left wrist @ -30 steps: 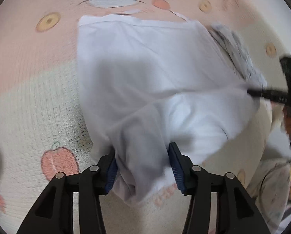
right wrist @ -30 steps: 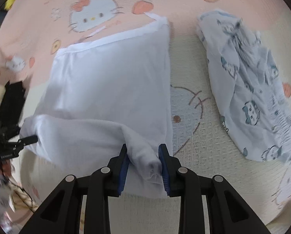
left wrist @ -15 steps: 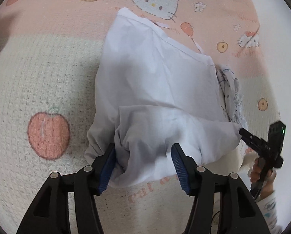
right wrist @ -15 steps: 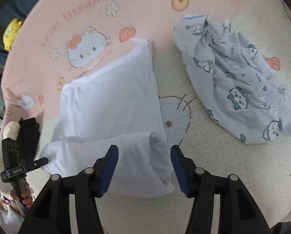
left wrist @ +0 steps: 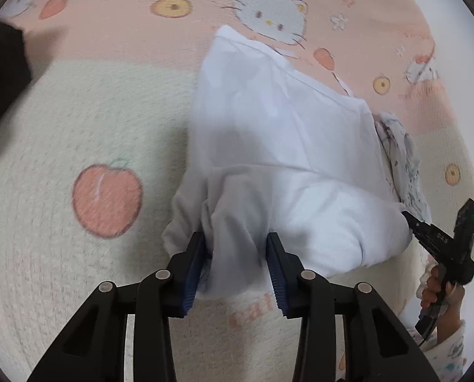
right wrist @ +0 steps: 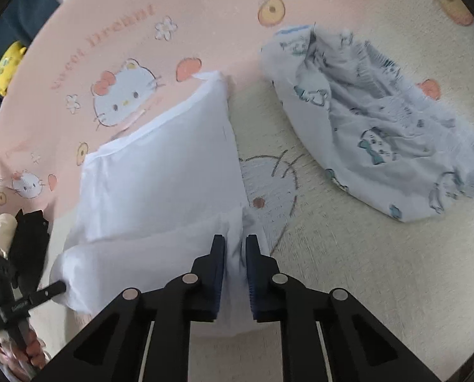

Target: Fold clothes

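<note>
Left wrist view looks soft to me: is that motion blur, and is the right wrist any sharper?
Left wrist view: the blanket weave smears at the left and bottom edges, motion blur; the white garment carries a soft shadow mid-panel. Right wrist view: sharper on the left gripper, but the patterned garment is streaked; fisheye bends both frames' edges.

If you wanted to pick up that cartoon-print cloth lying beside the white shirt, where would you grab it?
Probably the cartoon-print cloth is best pinched at its near edge, coming from the front. It lies crumpled on the blanket, apart from the white shirt, and its gathered ruffles give the fingers a raised fold.
</note>
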A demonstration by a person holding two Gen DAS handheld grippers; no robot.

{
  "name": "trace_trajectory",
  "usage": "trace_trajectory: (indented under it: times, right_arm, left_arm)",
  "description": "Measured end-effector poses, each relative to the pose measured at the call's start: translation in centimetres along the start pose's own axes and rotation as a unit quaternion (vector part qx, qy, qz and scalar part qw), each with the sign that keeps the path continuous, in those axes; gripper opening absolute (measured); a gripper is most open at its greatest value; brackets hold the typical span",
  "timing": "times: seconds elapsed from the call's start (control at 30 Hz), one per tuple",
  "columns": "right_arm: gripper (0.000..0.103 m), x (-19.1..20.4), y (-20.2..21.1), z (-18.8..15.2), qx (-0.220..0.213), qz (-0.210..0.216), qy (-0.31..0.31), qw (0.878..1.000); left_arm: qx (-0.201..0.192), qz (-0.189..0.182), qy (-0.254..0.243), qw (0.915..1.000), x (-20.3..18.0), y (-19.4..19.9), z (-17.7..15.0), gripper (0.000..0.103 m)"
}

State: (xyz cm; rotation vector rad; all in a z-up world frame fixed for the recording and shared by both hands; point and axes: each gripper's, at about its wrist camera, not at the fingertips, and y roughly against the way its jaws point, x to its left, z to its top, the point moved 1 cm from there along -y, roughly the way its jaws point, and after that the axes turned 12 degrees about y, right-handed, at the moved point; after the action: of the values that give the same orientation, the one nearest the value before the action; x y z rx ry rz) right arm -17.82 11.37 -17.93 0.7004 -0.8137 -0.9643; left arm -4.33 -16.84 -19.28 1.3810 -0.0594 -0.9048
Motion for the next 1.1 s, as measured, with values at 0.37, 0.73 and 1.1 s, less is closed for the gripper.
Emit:
trace_trajectory:
  times: [0.37, 0.73, 1.1]
  right_arm:
    - [0.017, -0.2, -0.1, 2.2, 0.001, -0.036, 0.000, 0.999]
    - [0.055, 0.8, 5.4, 0.1, -0.020, 0.013, -0.061, 0.998]
    - [0.059, 1.1, 3.3, -4.7, 0.019, 0.072, -0.177, 0.981]
  left_arm:
    - [-0.035, -0.038, 0.056, 0.9971, 0.7, 1.4, -0.7, 0.043]
    - [-0.054, -0.109, 0.120, 0.9853, 0.5, 3.6, -3.7, 0.076]
    - [-0.017, -0.117, 0.165, 0.9793, -0.4, -0.4, -4.6, 0.076]
